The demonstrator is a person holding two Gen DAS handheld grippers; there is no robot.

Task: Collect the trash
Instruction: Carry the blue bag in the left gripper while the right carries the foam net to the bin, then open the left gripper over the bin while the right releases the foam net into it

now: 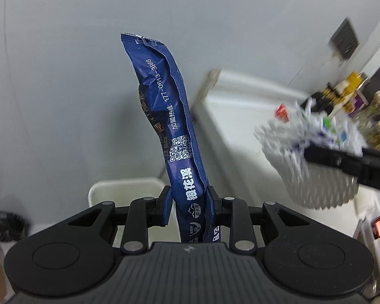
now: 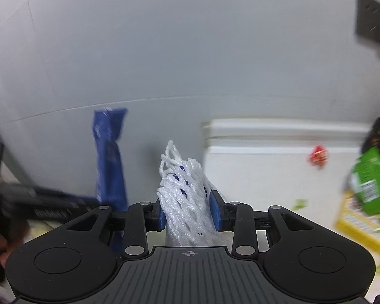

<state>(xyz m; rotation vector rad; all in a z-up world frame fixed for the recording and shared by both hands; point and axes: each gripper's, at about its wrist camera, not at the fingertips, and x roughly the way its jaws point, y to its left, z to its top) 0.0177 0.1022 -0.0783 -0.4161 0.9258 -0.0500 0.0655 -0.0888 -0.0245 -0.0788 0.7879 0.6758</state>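
My left gripper (image 1: 188, 204) is shut on a long dark blue snack wrapper (image 1: 168, 116) that stands up between its blue pads, white print and a QR code facing me. Below it sits a white bin (image 1: 119, 190), its rim just behind the fingers. My right gripper (image 2: 189, 211) is shut on a white foam fruit net (image 2: 183, 190), which bulges up between the pads. The same foam net (image 1: 309, 167) shows blurred at the right of the left wrist view, with the right gripper's black finger across it. The blue wrapper (image 2: 109, 159) appears left in the right wrist view.
A white counter (image 2: 261, 167) runs along the grey wall, with a small red wrapper (image 2: 317, 156), green and yellow packages (image 2: 367, 195) and bottles (image 1: 342, 96) on it. A dark bag (image 1: 5, 224) lies at the far left. A dark switch plate (image 1: 345, 39) hangs on the wall.
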